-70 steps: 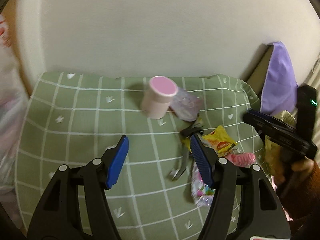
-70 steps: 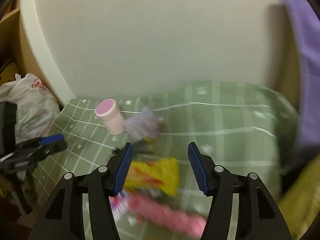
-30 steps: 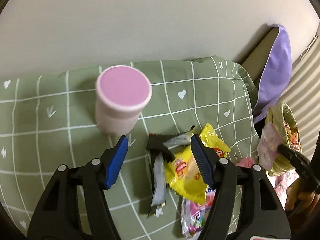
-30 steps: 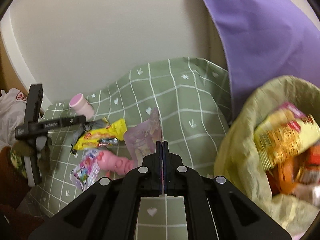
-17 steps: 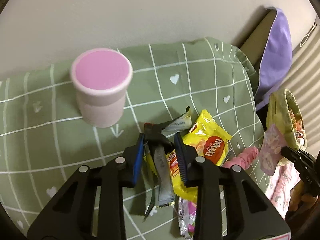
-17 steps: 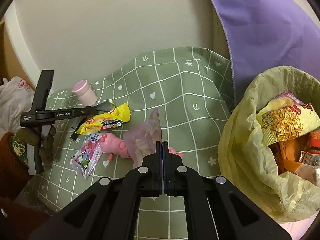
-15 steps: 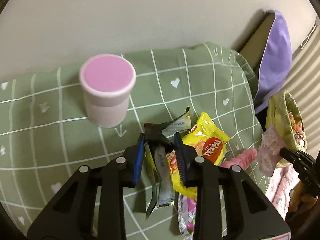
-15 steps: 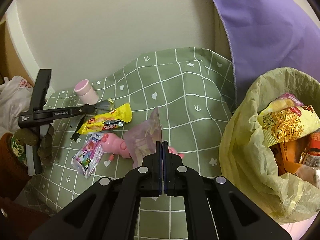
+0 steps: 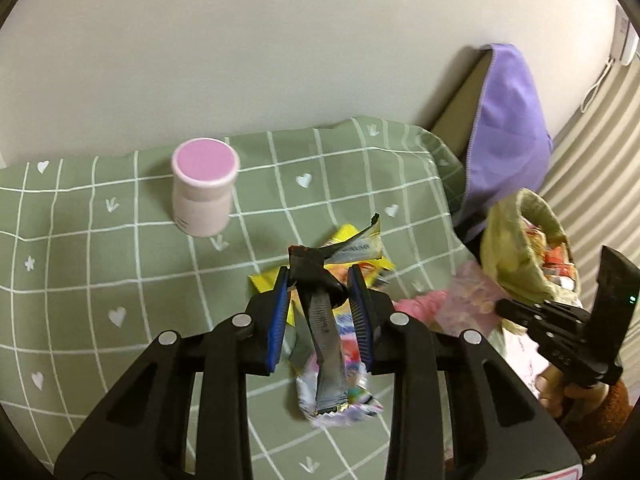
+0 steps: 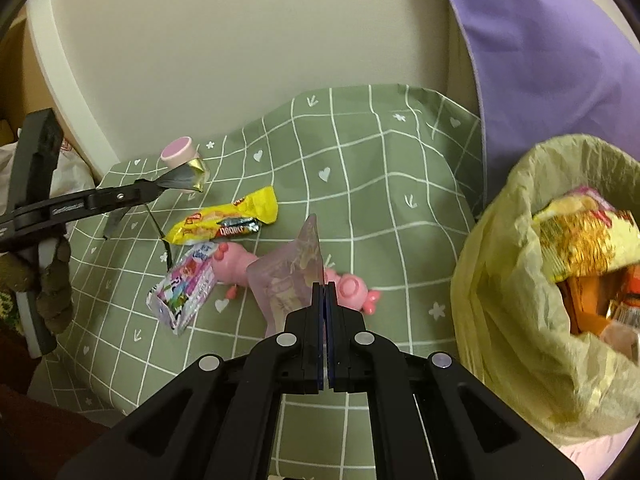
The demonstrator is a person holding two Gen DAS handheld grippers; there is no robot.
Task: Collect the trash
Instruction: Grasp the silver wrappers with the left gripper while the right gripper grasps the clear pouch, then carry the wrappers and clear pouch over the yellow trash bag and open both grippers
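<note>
Above the green cloth (image 9: 120,264), a grey wrapper (image 9: 320,312) is clamped by the left gripper (image 9: 320,292), and a pink packet (image 10: 292,276) by the right gripper (image 10: 324,292).

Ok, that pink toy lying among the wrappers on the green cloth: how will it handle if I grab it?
The pink toy looks like moulded plastic, so probably stiff, not floppy like the wrappers. Its glossy rounded body may slip between pads. It lies partly under the colourful packet and behind the wrapper held by the right gripper, so lifting it might drag the packet.
</note>
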